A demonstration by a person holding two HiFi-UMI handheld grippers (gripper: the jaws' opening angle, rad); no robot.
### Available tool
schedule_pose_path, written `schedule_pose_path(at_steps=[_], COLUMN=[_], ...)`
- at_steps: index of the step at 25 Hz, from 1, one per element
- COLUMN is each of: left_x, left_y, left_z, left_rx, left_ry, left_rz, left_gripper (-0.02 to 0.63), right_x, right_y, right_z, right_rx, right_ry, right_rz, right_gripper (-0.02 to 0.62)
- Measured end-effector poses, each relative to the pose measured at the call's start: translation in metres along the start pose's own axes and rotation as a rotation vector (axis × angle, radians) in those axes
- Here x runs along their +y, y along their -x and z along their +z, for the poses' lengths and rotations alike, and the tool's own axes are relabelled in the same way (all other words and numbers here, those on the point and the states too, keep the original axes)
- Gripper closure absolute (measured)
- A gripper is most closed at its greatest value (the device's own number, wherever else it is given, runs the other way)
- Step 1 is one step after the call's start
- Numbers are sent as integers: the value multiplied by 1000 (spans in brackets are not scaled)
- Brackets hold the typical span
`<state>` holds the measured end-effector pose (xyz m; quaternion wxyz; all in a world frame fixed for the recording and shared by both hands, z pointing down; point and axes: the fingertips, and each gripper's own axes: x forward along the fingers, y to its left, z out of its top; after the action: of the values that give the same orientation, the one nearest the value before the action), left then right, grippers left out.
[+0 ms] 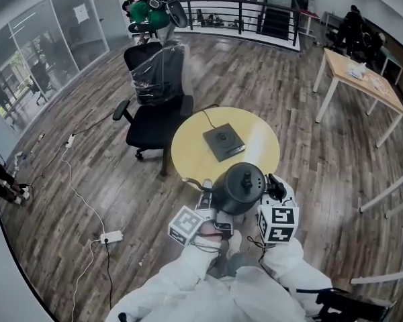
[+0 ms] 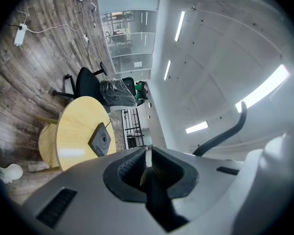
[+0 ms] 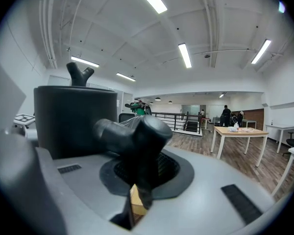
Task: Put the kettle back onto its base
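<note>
Kettle [image 1: 238, 188] over round table's [image 1: 188, 149] near edge, base [image 1: 223, 141] at table centre. Right gripper [image 1: 272, 188] grasping kettle handle [image 3: 137, 136]; left gripper [image 2: 147, 166] clenched on unidentified dark strip [image 2: 157, 199]

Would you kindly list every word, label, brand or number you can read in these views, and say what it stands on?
No text can be read in any view.
Sheet on the glass wall: too small to read.
Papers on the far table: too small to read.
Marker cubes: square patterns only, no letters.
Kettle and base: no label visible.
</note>
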<state>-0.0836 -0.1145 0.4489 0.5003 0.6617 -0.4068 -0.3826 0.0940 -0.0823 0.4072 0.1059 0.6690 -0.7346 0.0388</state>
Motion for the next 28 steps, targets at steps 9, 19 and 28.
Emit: schedule_pose_path(at_steps=[9, 19, 28], left_x=[19, 28, 43], left_y=[-79, -188, -266], left_z=[12, 30, 41], left_rx=[-29, -71, -104], left_ry=[-12, -8, -3], left_rz=[20, 42, 65], left_gripper=[572, 572, 572], right_x=[-26, -62, -89], right_y=[-84, -195, -276], right_z=[7, 33, 48], right_rx=[-1, 5, 6], right_ry=[-10, 0, 13], right_rz=[23, 75, 103], right_gripper=[551, 551, 551])
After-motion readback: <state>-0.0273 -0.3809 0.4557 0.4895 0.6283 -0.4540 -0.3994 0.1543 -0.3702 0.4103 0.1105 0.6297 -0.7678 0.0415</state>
